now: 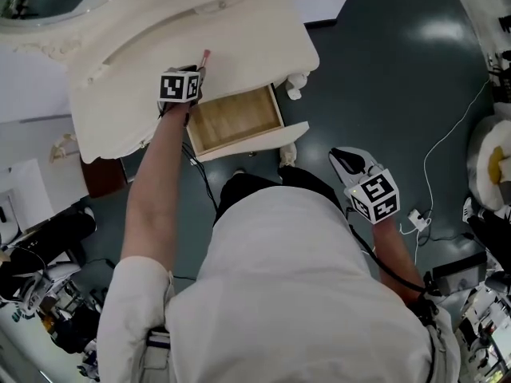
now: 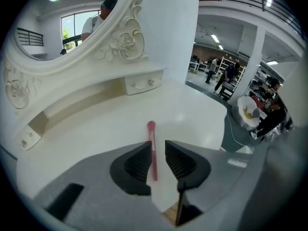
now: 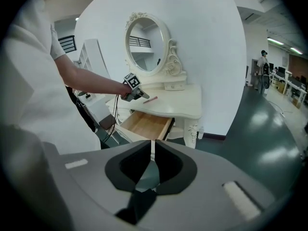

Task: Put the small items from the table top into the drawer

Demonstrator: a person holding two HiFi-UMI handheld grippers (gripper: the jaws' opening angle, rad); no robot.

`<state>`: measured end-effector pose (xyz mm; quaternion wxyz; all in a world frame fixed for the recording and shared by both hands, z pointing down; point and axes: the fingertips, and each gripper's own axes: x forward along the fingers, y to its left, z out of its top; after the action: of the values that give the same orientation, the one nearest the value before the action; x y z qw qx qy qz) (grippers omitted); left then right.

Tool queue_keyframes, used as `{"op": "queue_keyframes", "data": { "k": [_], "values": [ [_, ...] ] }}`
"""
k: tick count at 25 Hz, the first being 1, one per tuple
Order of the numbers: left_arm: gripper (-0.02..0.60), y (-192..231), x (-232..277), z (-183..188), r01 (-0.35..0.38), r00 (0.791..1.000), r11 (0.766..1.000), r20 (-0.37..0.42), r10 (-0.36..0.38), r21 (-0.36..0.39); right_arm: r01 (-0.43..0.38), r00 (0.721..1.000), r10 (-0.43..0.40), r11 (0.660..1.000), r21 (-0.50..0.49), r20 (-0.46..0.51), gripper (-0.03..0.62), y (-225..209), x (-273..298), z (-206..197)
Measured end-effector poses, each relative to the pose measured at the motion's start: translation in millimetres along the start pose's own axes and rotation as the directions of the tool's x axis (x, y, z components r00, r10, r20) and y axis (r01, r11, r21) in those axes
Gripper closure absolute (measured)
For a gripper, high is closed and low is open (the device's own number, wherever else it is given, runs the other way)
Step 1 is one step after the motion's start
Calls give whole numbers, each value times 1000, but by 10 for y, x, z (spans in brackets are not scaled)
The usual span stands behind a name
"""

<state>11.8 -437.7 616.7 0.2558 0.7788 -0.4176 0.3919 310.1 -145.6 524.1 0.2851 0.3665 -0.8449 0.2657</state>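
Observation:
A pink makeup brush (image 1: 205, 57) lies on the white dressing table top (image 1: 239, 22), close to its front edge. My left gripper (image 1: 198, 70) hovers right over it, pointing steeply down. In the left gripper view the brush (image 2: 153, 143) shows in the gap between the jaws, nearer the left pad, and my left gripper (image 2: 157, 147) is open, not pressing on it. The wooden drawer (image 1: 236, 120) below stands pulled out with a bare bottom. My right gripper (image 1: 338, 156) hangs over the dark floor right of the table, shut and empty (image 3: 153, 150), facing the drawer (image 3: 144, 125).
An oval mirror (image 2: 62, 28) and a small raised shelf drawer (image 2: 142, 83) stand at the back of the table. A white cable (image 1: 447, 142) runs over the floor at right. Equipment and boxes (image 1: 48, 238) crowd the floor at left.

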Motion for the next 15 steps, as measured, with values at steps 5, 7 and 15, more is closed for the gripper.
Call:
{"op": "queue_keyframes", "data": {
  "k": [5,7,15],
  "values": [
    [489,98,209,5,-26,999,1000,-43,25,-13,3,1000,-2,1000,7,-19,566,-212,-33,-29],
    [489,137,229,-31,-38,998,999,-60,38,-5,3,1000,-3,1000,8,-21,569,-209,-39,-33],
    [534,179,231,-89,-77,993,997,-91,75,-19,-22,999,22,1000,3,-24,572,-335,-20,4]
  ]
}}
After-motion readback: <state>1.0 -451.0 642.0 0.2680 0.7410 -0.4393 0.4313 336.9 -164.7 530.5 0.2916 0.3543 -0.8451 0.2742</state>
